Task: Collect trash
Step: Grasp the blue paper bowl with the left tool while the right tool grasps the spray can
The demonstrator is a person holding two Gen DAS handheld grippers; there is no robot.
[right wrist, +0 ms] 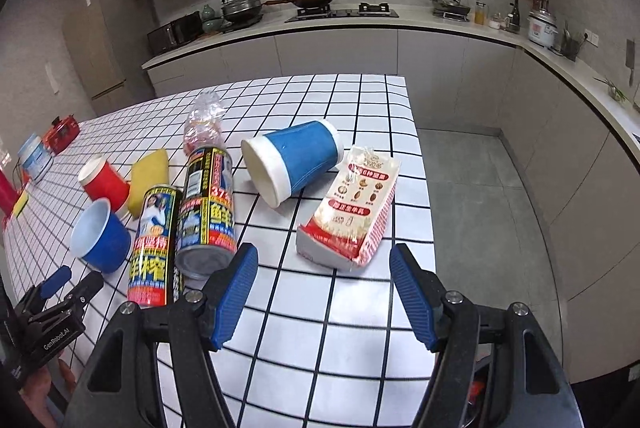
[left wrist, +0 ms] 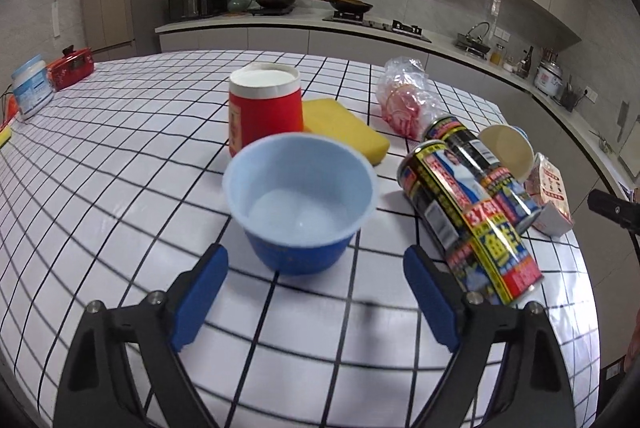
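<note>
On gridded kitchen table [left wrist: 120, 187]: left gripper [left wrist: 316, 292] gaping before short blue cup [left wrist: 300, 203], right gripper [right wrist: 324, 292] half-spread before carton [right wrist: 352, 211], both gripping nothing; can [left wrist: 468, 220] partly hiding carton.

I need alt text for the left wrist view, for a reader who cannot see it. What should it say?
An open left gripper points at a small upright blue cup on a checked tablecloth, not touching it. Behind the cup stand a red cup and a yellow sponge; two printed cans lie to the right.
</note>
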